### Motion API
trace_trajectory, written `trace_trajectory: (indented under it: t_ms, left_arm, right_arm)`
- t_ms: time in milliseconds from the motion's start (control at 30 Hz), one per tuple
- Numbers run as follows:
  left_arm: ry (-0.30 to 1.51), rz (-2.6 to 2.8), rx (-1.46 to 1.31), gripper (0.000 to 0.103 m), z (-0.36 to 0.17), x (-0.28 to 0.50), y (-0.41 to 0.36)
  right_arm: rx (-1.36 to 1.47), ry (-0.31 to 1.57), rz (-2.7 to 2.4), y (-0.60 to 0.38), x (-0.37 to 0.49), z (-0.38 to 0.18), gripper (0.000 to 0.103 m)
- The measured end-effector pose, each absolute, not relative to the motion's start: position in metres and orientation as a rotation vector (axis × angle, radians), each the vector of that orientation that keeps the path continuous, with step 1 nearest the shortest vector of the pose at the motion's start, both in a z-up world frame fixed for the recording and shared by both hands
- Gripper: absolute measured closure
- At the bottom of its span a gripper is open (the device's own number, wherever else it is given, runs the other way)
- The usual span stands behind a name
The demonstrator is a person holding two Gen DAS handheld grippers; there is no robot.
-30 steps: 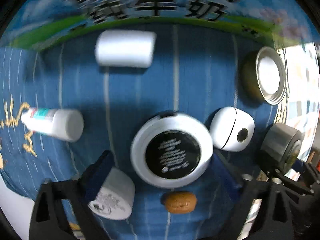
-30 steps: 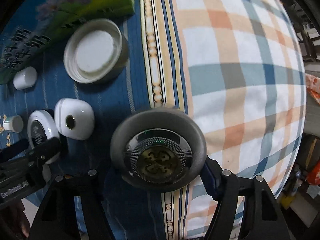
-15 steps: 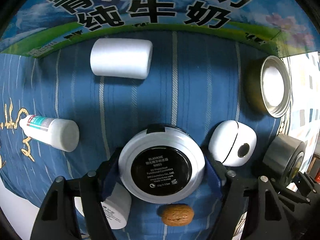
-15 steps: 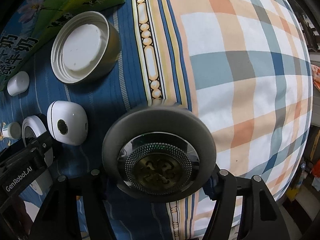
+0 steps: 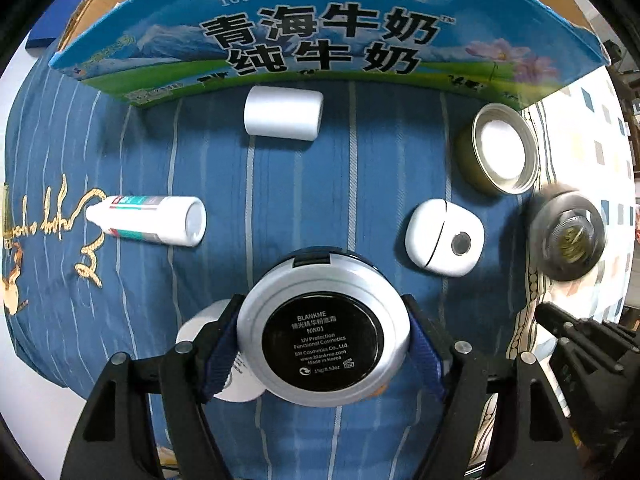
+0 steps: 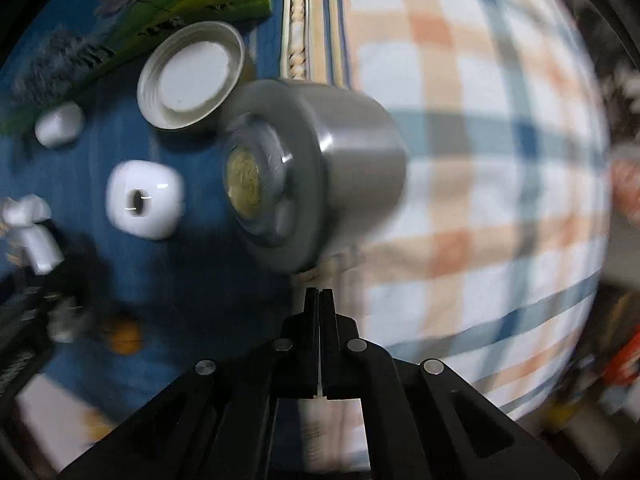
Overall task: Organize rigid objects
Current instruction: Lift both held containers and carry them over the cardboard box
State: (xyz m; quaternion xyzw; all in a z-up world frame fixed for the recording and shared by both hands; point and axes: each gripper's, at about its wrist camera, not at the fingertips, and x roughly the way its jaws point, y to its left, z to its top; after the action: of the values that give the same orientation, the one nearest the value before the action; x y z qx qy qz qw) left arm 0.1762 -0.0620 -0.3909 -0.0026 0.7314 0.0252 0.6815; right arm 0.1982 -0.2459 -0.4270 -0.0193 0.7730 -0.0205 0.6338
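Note:
My left gripper (image 5: 324,344) is shut on a round silver compact (image 5: 323,330) with a black label, held above the blue cloth. A grey metal cylinder (image 6: 316,172) lies blurred and free ahead of my right gripper (image 6: 320,300), whose fingers are pressed together and empty. The cylinder also shows in the left wrist view (image 5: 570,236) at the right. A white case (image 5: 442,238), an open tin lid (image 5: 502,148), a white roll (image 5: 284,114) and a small white bottle (image 5: 150,226) lie on the cloth.
A blue and green milk carton (image 5: 320,48) stands along the far edge of the cloth. A white jar (image 5: 192,328) sits under my left finger. A walnut (image 6: 124,336) lies at the near left. Checked bedding (image 6: 480,200) fills the right side.
My right gripper let go of the grey cylinder, shut empty and pulled back; the cylinder now lies tipped on its side. My left gripper closed on the compact and lifted it.

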Motion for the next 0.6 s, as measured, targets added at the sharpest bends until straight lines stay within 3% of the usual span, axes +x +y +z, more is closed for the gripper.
trace_trajectory:
  t_ms: [33, 100, 133, 167, 333, 367, 433, 467, 500, 600]
  left_arm:
    - [1.642, 0.061, -0.018, 0.030, -0.389, 0.173, -0.062]
    - [1.650, 0.070, -0.043, 0.030, -0.394, 0.169, -0.065]
    - [1.646, 0.080, -0.068, 0.030, -0.390, 0.167, -0.062]
    - [1.642, 0.083, -0.080, 0.030, -0.393, 0.167, -0.062]
    - [1.619, 0.094, -0.111, 0.030, -0.377, 0.176, -0.053]
    - [1.614, 0.094, -0.108, 0.030, -0.375, 0.178, -0.052]
    - [1.610, 0.096, -0.103, 0.030, -0.372, 0.182, -0.055]
    - [1.609, 0.098, -0.101, 0.030, -0.367, 0.183, -0.058]
    - [1.609, 0.099, -0.102, 0.030, -0.366, 0.182, -0.059]
    - [1.612, 0.101, -0.103, 0.030, -0.369, 0.186, -0.060]
  right_arm:
    - [-0.018, 1.824, 0.001, -0.247, 0.193, -0.435, 0.101]
    - [0.121, 1.876, 0.071, -0.260, 0.184, -0.440, 0.081]
    - [0.135, 1.866, 0.067, -0.267, 0.181, -0.436, 0.053]
    - [0.146, 1.830, 0.034, -0.278, 0.179, -0.427, 0.035]
    - [0.254, 1.697, -0.048, -0.315, 0.194, -0.391, 0.031]
    - [0.252, 1.666, -0.057, -0.319, 0.199, -0.387, 0.025]
    - [0.222, 1.634, -0.062, -0.319, 0.215, -0.389, 0.022]
    - [0.213, 1.643, -0.055, -0.316, 0.225, -0.393, 0.014]
    - [0.225, 1.654, -0.038, -0.315, 0.235, -0.398, 0.011]
    - [0.209, 1.699, -0.026, -0.306, 0.252, -0.411, 0.013]
